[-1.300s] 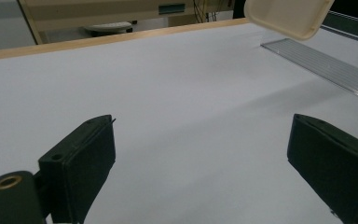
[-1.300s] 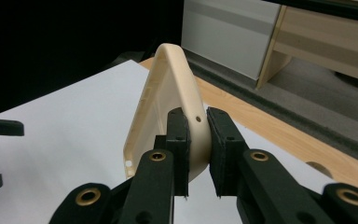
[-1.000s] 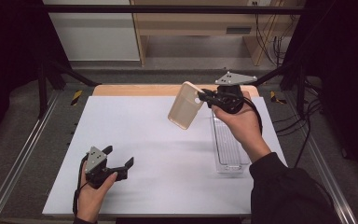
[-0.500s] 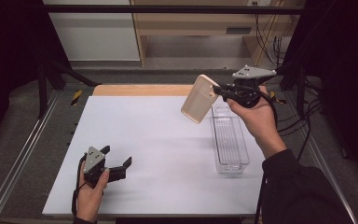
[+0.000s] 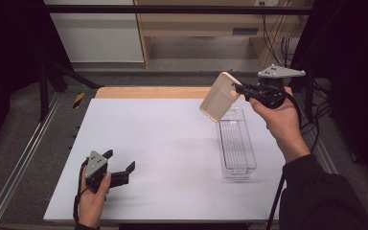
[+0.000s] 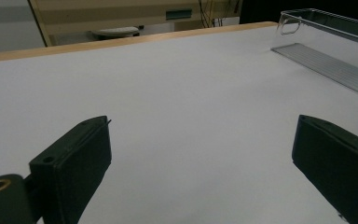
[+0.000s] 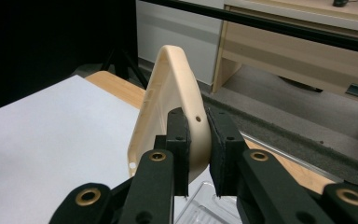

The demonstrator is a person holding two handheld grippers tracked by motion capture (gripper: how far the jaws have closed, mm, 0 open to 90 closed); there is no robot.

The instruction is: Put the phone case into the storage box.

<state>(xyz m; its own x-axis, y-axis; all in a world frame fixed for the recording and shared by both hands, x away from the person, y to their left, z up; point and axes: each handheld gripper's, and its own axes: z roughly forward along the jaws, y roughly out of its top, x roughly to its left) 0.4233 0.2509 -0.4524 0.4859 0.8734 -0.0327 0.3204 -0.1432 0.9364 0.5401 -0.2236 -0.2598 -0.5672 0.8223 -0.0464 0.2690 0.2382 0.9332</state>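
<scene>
Tabletop: broad white sheet (image 5: 172, 143) over a light wooden board (image 5: 148, 92).
Background: pale wooden cabinet (image 5: 196, 24) on grey floor.
Left edge: silver metal rail (image 5: 19, 167).

high view overhead, facing forward; gripper views close, low; all share table (image 5: 163, 139).

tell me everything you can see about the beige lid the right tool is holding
The beige lid is a flat, rounded-corner rectangle with a raised rim, seemingly matte plastic, with small holes near its edge. It hangs tilted in the air above the far end of the clear tray, touching neither tray nor table. The right tool is shut on one edge, a pad on each face; nothing else touches it.
</scene>
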